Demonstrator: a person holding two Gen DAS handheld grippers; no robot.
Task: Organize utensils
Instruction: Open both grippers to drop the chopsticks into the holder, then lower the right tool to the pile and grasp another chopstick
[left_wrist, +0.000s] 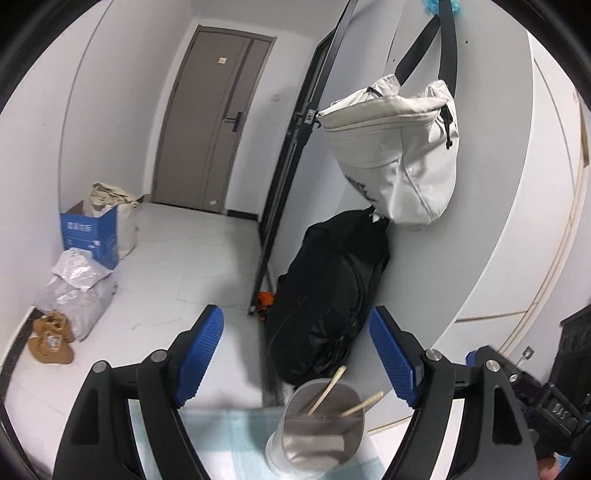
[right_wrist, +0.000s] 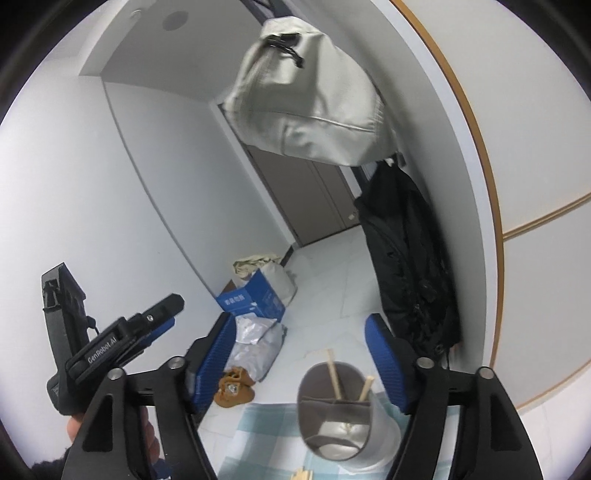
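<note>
A round silver utensil holder (left_wrist: 319, 428) with an inner divider stands on a pale blue checked cloth (left_wrist: 229, 443). Two wooden chopsticks (left_wrist: 327, 389) lean in its far compartment. It also shows in the right wrist view (right_wrist: 340, 413) with the chopsticks (right_wrist: 334, 376) upright. More wooden sticks (right_wrist: 303, 473) lie on the cloth (right_wrist: 266, 432) at the bottom edge. My left gripper (left_wrist: 295, 354) is open and empty above the holder. My right gripper (right_wrist: 301, 354) is open and empty above it too. The left gripper's body (right_wrist: 110, 339) shows at the left of the right wrist view.
A beige bag (left_wrist: 399, 147) hangs on the wall above a black coat (left_wrist: 332, 295). On the tiled floor sit a blue box (left_wrist: 90, 232), a silver parcel (left_wrist: 79, 291) and brown slippers (left_wrist: 51, 338). A grey door (left_wrist: 214, 122) is at the back.
</note>
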